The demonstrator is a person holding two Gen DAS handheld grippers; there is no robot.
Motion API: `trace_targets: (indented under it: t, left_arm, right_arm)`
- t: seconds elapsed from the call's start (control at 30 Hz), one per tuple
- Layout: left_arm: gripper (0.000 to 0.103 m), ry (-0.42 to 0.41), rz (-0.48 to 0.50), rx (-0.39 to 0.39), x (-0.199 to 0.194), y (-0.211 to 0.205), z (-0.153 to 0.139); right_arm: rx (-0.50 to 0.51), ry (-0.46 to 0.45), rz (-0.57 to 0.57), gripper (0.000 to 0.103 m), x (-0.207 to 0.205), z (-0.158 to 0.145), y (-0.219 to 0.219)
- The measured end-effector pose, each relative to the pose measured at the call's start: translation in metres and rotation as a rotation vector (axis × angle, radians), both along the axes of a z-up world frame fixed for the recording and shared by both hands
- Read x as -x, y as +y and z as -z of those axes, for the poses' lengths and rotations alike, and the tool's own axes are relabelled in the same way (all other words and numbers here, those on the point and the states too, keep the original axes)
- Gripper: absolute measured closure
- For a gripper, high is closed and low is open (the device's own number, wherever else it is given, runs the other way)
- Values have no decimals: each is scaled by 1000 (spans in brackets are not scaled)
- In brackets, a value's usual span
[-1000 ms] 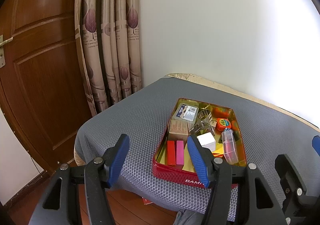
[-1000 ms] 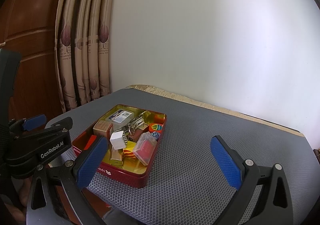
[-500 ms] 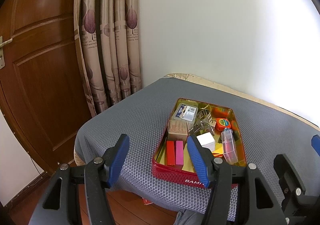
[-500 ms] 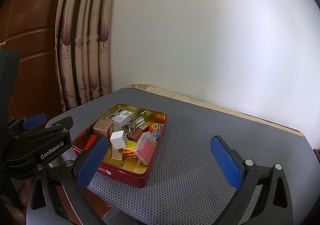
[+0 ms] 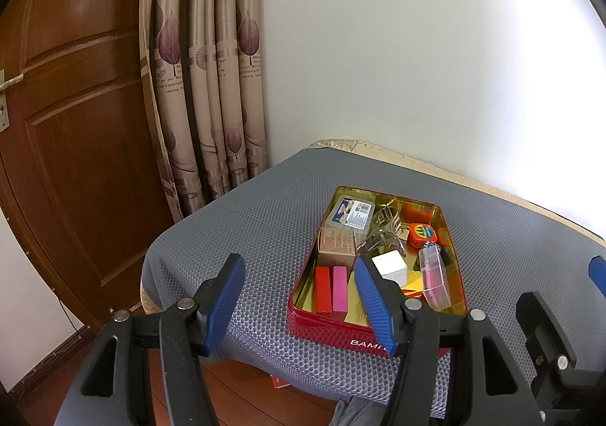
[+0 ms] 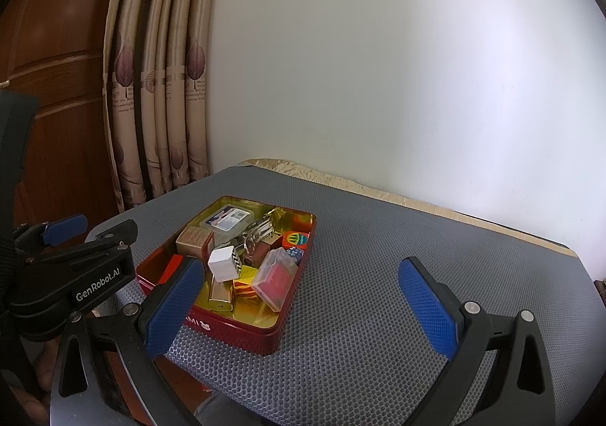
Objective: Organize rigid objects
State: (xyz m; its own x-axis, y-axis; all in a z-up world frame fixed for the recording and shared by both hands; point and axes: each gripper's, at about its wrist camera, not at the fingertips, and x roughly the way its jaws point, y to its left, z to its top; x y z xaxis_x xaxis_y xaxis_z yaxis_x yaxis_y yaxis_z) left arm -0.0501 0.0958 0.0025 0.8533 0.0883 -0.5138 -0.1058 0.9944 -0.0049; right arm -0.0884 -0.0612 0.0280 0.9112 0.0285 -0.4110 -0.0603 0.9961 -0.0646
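A red tin (image 5: 329, 331) with a gold inside sits on the grey mat near its front left edge; it also shows in the right wrist view (image 6: 246, 331). It holds several small things: a white cube (image 5: 390, 263) (image 6: 223, 261), red (image 5: 322, 289) and pink (image 5: 339, 289) blocks, a clear case (image 5: 435, 280) (image 6: 274, 276), a cardboard box (image 5: 335, 242), a labelled plastic box (image 5: 352, 214), metal clips (image 5: 382, 233). My left gripper (image 5: 299, 293) is open and empty, just in front of the tin. My right gripper (image 6: 299, 305) is open and empty, over the mat right of the tin.
The grey mat (image 6: 378, 274) covers a table against a white wall. A wooden door (image 5: 68, 142) and patterned curtain (image 5: 204, 85) stand to the left. The wooden floor (image 5: 246, 388) lies below the mat's front edge. The left gripper body (image 6: 68, 274) shows in the right wrist view.
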Motion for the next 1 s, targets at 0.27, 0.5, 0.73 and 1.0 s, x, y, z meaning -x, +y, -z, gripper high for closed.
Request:
trace_targets:
  t: [0.27, 0.5, 0.73, 1.0]
  left_arm:
    - [41, 5, -1, 1, -1, 0, 0]
    - [41, -25, -5, -37, 4, 1, -6]
    - [39, -55, -15, -53, 5, 10, -11]
    - [38, -45, -21, -44, 2, 16, -10]
  right_arm:
    - [1, 3, 1, 1, -1, 0, 1]
    - [-20, 9, -5, 1, -12, -4, 4]
    - [-5, -2, -17, 1, -16, -8, 15]
    - [18, -15, -20, 1, -17, -7, 19]
